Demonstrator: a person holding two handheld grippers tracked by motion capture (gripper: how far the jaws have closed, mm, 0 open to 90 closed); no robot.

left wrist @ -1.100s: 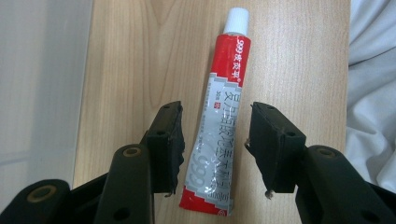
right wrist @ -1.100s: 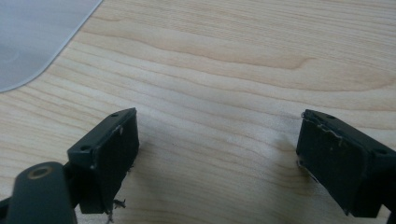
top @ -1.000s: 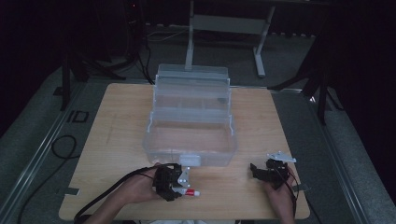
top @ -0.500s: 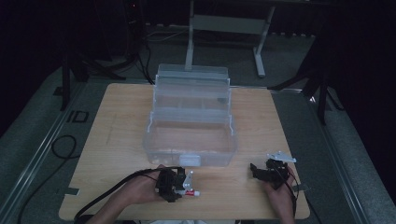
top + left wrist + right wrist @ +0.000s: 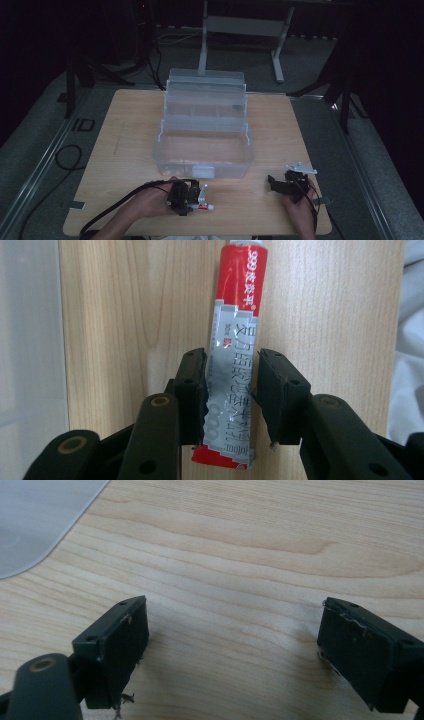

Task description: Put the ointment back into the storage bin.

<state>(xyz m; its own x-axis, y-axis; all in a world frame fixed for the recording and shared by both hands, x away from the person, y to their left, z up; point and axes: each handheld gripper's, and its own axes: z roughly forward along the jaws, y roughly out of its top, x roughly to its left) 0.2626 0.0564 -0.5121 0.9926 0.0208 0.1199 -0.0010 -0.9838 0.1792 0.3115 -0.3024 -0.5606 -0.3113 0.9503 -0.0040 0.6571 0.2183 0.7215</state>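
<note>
Wooden tabletop, dimly lit, dark floor and stand legs beyond. Nearest the front edge: left gripper, jaws set on either side of a red-and-silver tube lying flat on the wood, pads at or almost at its flanks near the crimped tail end; full clamping not confirmed. Same tube visible from above beside the left hand, just in front of the box. Right gripper resting near the front right corner, jaws spread wide, nothing between them. Farther back: clear plastic organiser box, lid raised, tiered trays exposed. Risk if lifted from here: grip low on the tail, so possible pivoting or slipping of the cap end; possible squeezing of contents under excess jaw pressure; possible knock against the box's front wall.
</note>
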